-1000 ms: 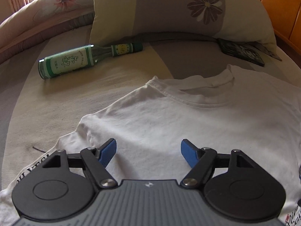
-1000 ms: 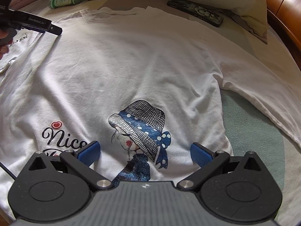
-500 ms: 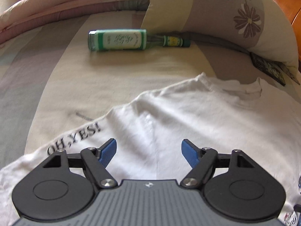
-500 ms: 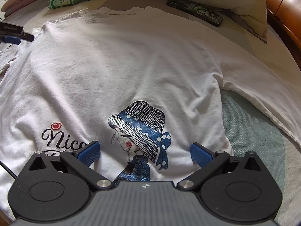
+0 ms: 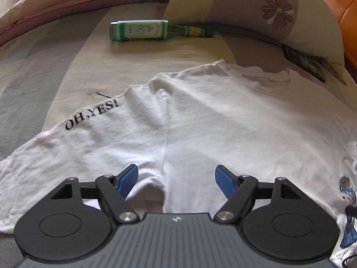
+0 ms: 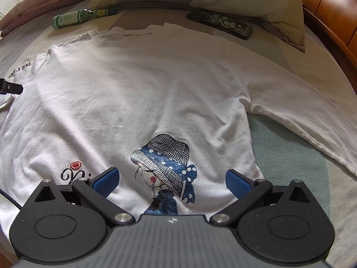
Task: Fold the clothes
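Left hand-held gripper [image 5: 176,182] shifted over T-shirt [image 5: 223,122] armpit

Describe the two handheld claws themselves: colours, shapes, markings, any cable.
Both look identical. The left claw has a ribbed grey body with a small white logo, two round black discs, black linkage arms with silver pivot pins, and blue ribbed pads. The right claw matches, with blue pads; a thin black cable runs past its left side. No hands or sleeves show.

The white shirt [image 6: 156,84] bears a blue-hatted girl print, beside a green bottle [image 6: 73,18] and floral pillow [image 5: 256,15].
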### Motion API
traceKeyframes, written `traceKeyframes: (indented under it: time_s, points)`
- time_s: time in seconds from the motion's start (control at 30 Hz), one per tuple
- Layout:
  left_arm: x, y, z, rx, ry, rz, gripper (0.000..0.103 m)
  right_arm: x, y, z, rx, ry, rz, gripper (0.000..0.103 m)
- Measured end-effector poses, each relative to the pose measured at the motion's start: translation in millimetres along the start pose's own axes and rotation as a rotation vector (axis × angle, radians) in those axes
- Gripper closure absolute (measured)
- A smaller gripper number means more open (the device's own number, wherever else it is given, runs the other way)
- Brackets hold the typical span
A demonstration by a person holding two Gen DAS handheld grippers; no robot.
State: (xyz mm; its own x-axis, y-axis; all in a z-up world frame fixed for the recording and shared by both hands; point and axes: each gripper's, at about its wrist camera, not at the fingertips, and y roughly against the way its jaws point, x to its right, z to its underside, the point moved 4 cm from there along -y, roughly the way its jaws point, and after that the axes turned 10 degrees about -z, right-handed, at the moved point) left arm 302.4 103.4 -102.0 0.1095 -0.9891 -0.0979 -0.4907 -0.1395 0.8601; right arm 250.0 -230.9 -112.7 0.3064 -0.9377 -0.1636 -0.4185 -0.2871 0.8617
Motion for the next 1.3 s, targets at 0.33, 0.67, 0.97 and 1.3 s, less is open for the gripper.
traceKeyframes:
  time_s: [0.33,0.67,0.97,1.3]
  points:
    - [50,18,52,0.025,-0.09,0.096,0.026,-7,6,-2,0.024,0.115,0.002,0.0]
    - [43,32,79,0.083,-0.267,0.086,0.025,-2,-2,0,0.07,0.126,0.096,0.0]
    - [70,10,77,0.105,-0.364,0.147,0.022,-12,-26,4,0.056,0.17,0.023,0.0]
    - [70,7,83,0.168,-0.32,0.17,0.015,-5,-26,19,0.17,0.158,-0.016,0.0]
